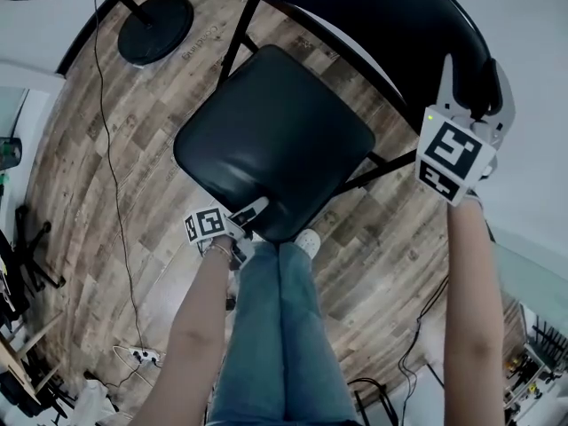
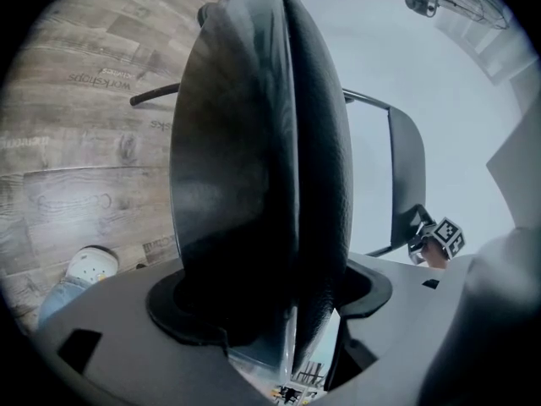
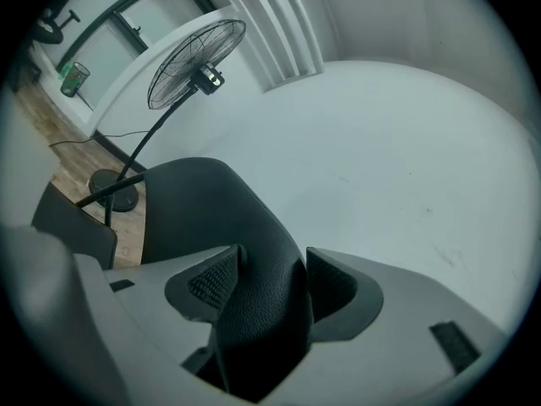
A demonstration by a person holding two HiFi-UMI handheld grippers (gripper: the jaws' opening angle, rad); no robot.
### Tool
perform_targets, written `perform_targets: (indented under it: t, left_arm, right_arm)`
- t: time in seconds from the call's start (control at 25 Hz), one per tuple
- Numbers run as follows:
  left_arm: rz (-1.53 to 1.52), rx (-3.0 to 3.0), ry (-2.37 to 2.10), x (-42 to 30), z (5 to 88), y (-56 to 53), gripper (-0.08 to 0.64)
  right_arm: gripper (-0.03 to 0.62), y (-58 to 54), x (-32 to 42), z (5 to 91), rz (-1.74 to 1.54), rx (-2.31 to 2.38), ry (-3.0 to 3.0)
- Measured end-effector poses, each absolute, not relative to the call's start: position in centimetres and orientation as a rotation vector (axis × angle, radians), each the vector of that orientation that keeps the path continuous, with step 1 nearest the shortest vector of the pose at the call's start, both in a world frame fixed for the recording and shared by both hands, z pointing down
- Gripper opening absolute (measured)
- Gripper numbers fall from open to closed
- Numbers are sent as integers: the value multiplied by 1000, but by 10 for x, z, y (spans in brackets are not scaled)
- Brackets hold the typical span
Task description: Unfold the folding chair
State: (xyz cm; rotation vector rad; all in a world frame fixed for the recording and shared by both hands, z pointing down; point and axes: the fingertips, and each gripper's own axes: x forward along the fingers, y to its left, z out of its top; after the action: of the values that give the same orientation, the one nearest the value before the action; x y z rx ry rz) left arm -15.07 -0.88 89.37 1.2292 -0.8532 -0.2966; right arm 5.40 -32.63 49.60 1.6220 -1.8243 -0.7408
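Folding chair (image 1: pixel 232 50) stands on the wood-pattern floor (image 1: pixel 115 149) right in front of my legs, its front edge close to my white shoe (image 1: pixel 307 240). I judge it a stiff thing of moderate weight. It has thin black metal tubes and two padded panels, so nothing will bend or crush, but the hinged frame may swing or snap through once it frees up. The vinyl-looking covering has a grain yet could slip under a loose hold. The padding gives a little, so a firm pinch on the panel edges suits it best: front lip of the seat for pushing down, top rim of the back for steadying.

Nearest me, the left gripper (image 1: pixel 251 211) is clamped on the front edge of the seat (image 1: pixel 275 136). In the left gripper view the pad runs edge-on between the jaws and fills the gap, both sides bearing on it at roughly a half-open spread.

Further off, the right gripper (image 1: pixel 477 85) is closed on the upper rim of the backrest (image 1: pixel 373 11). In the right gripper view the textured pads (image 3: pixel 211 284) sit against either face of the black cushion, somewhat narrower than the left.

From above, the seat shows its whole top face, so I take the chair as largely opened out, though I cannot tell whether it has locked.

Beyond the chair stands a pedestal fan, its round base (image 1: pixel 155 27) well apart on the floor.
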Motion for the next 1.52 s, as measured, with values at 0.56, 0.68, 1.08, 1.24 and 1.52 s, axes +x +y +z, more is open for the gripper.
perform_targets:
  t: [0.56, 0.68, 1.08, 1.24, 1.52]
  left_arm:
    - [-198, 1173, -875, -163, 915, 13, 377]
    - [-132, 1189, -899, -166, 916, 14, 394]
    - [45, 1080, -1066, -183, 910, 29, 459]
    - [91, 1073, -1138, -191, 894, 32, 460]
    - [265, 1155, -1191, -191, 863, 36, 459]
  right_arm:
    - [233, -298, 43, 498, -704, 1673, -1826]
    - [237, -299, 43, 497, -642, 1704, -1816]
    - [236, -298, 44, 499, -587, 1702, -1780]
    - [236, -299, 44, 500, -562, 1684, -1768]
    - [236, -296, 45, 502, -494, 1650, -1760]
